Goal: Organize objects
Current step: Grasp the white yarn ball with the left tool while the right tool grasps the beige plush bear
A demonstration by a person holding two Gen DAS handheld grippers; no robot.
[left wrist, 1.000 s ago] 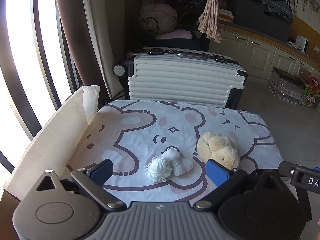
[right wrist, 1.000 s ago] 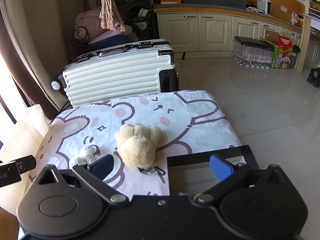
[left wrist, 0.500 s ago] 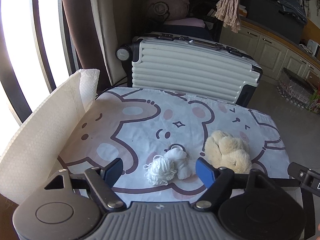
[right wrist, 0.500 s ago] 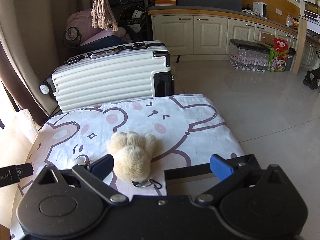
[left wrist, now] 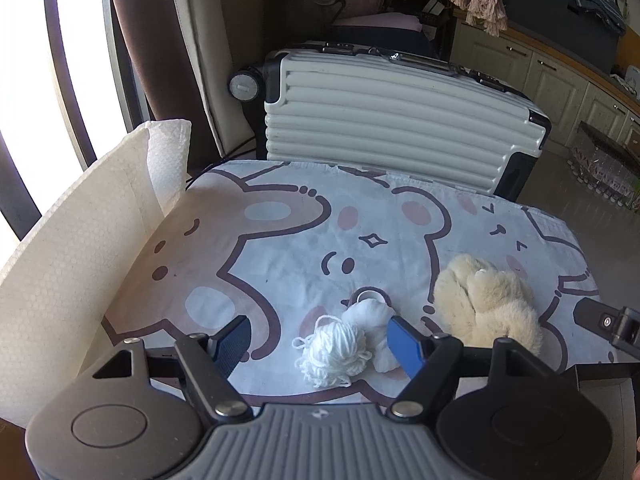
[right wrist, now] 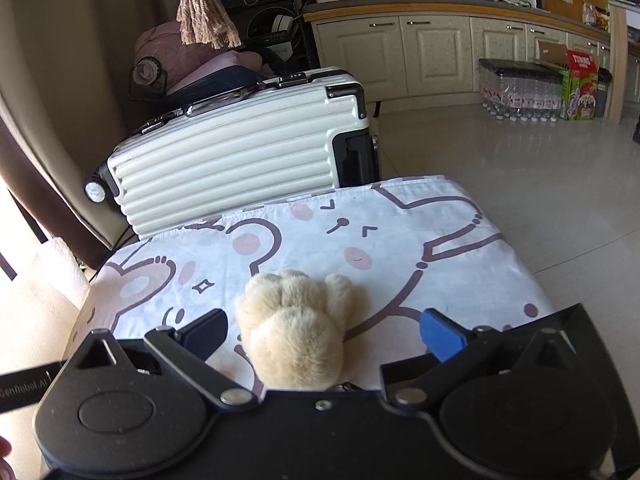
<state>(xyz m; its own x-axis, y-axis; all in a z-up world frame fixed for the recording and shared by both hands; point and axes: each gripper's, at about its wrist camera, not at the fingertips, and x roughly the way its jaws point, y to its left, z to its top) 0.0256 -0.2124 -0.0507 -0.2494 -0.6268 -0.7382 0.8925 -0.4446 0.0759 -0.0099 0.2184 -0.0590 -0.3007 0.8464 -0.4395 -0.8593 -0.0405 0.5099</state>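
Observation:
A white yarn pom-pom charm (left wrist: 336, 350) with a ring lies on the bear-print cloth (left wrist: 280, 240). My left gripper (left wrist: 320, 342) hangs just above it, its jaws closing; the charm sits between them, close to the right blue pad (left wrist: 404, 346) and well apart from the left one. To the right lies a beige plush paw (left wrist: 484, 304). In the right wrist view the plush paw (right wrist: 296, 336) is between the wide-apart fingers of my right gripper (right wrist: 322, 336), which is open and not pressing on it.
A white ribbed suitcase (left wrist: 392, 120) lies behind the table. A paper towel roll (left wrist: 72, 248) stands along the left edge. A black open box (right wrist: 560, 320) sits at the near right corner. Packs of water bottles (right wrist: 516, 92) and cabinets stand across the floor.
Both grippers moved forward and down toward the table. The left jaws narrowed around the white charm. The plush paw, earlier ahead of the right fingers, now lies between them.

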